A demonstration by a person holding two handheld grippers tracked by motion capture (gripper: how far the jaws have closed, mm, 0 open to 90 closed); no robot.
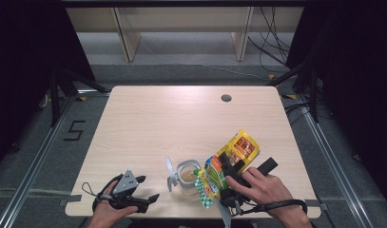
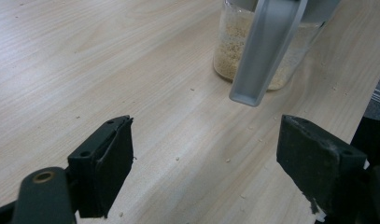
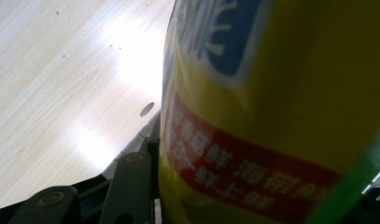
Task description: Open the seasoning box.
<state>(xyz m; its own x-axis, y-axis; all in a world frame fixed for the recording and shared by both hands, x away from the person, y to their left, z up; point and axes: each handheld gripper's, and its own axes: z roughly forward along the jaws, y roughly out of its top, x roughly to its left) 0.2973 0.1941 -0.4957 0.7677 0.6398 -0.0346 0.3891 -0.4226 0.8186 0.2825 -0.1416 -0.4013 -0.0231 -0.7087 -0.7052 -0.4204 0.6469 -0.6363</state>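
Note:
A yellow snack bag with red and green print is tilted, its lower end over a glass jar partly filled with pale grain. My right gripper is shut on the bag near the table's front edge. In the right gripper view the bag fills the space between the jaws of my right gripper. My left gripper rests at the front left, open, with nothing in it. Its view looks past the wide-apart jaws of the left gripper at the jar and the jar's hanging grey lid flap.
The wooden table has a round cable hole at the back right. Small crumbs lie on the wood near the jar. The jar's grey lid flap sticks out to its left. Shelving and cables stand behind the table.

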